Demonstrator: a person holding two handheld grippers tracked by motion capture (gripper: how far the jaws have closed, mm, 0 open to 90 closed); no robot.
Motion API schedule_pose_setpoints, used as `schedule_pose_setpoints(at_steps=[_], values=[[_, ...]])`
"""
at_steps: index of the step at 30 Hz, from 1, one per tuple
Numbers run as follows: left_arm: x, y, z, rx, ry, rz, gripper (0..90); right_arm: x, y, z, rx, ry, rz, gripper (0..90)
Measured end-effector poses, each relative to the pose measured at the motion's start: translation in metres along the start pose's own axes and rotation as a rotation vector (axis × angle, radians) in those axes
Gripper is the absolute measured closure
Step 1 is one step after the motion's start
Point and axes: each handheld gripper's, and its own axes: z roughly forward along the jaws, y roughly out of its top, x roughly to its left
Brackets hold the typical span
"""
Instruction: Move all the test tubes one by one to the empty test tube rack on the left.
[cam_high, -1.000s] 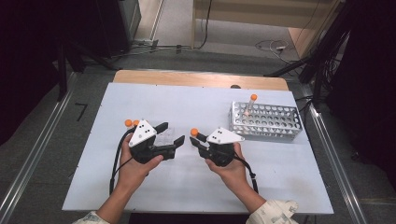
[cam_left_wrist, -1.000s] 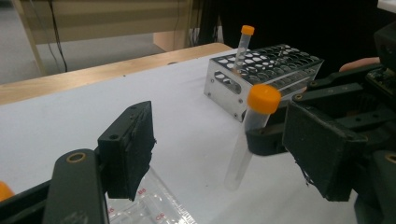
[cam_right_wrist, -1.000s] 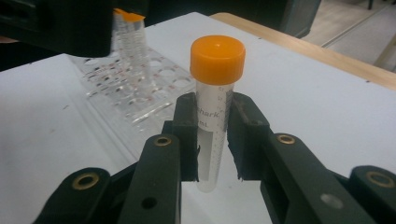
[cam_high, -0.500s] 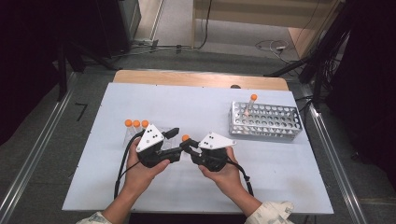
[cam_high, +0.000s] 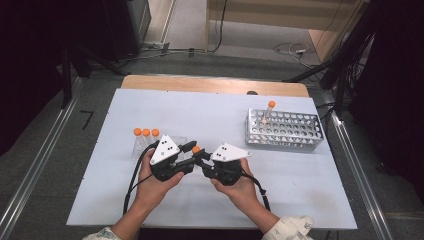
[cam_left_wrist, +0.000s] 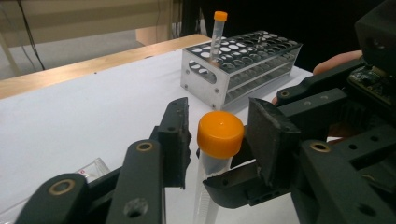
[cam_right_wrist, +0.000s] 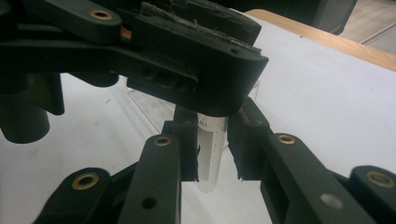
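Tube (cam_left_wrist: 215, 154) with an orange cap stood upright between both grippers at the near middle of the white table (cam_high: 210, 112). The right gripper (cam_high: 202, 161) held its body, jaws narrow against the plastic. The left gripper (cam_high: 192, 150) stood wide either side of the cap, touching nothing, probably for unscrewing or a handover. Three spare tubes (cam_high: 145, 139) lay just beside; the metal rack (cam_high: 284, 131) with one tube sat well apart. Grey floor and cables surrounded the table.

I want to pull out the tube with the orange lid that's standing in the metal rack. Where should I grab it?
Judging by its pose, grip the test tube on its clear wall just under the orange cap, coming from above. It stands nearly upright in a corner hole of the tube rack, its lower part hidden inside, and no neighbouring tubes crowd it.
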Motion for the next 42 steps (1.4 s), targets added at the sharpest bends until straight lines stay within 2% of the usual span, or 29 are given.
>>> schedule_pose_setpoints(at_steps=[6, 12, 13, 15, 19, 22, 27, 33, 36, 42], values=[[-0.001, -0.001, 0.000, 0.005, 0.012, 0.013, 70.1, 0.000, 0.000, 0.000, 0.004, -0.003, -0.003, 71.6], [-0.001, 0.000, 0.000, 0.005, 0.022, 0.023, 71.4, -0.001, 0.000, 0.000, 0.002, 0.000, 0.001, 69.5], [-0.001, 0.000, 0.000, 0.005, 0.023, 0.022, 71.4, 0.000, 0.000, 0.000, -0.001, 0.000, 0.005, 64.6], [0.000, 0.000, -0.001, -0.002, 0.023, 0.018, 71.5, 0.000, 0.001, 0.000, -0.006, 0.001, 0.018, 49.0], [0.002, 0.004, -0.003, -0.013, 0.041, 0.010, 71.6, 0.002, 0.002, 0.000, -0.034, -0.004, 0.024, 27.8], [0.006, 0.009, -0.006, -0.035, 0.056, -0.009, 71.5, 0.001, 0.002, 0.000, -0.040, -0.016, 0.032, 21.2], [0.013, 0.019, -0.014, -0.063, 0.073, -0.011, 71.5, -0.001, 0.001, 0.001, -0.028, -0.023, 0.038, 20.8], [0.024, 0.031, -0.025, -0.109, 0.106, -0.036, 71.5, -0.001, 0.000, 0.002, -0.022, -0.019, 0.042, 20.7], [0.032, 0.036, -0.032, -0.129, 0.136, -0.047, 71.5, -0.002, -0.001, 0.003, -0.019, -0.019, 0.042, 20.5], [0.050, 0.039, -0.041, -0.149, 0.223, -0.049, 71.5, -0.002, -0.001, 0.003, -0.014, -0.018, 0.047, 20.4]])
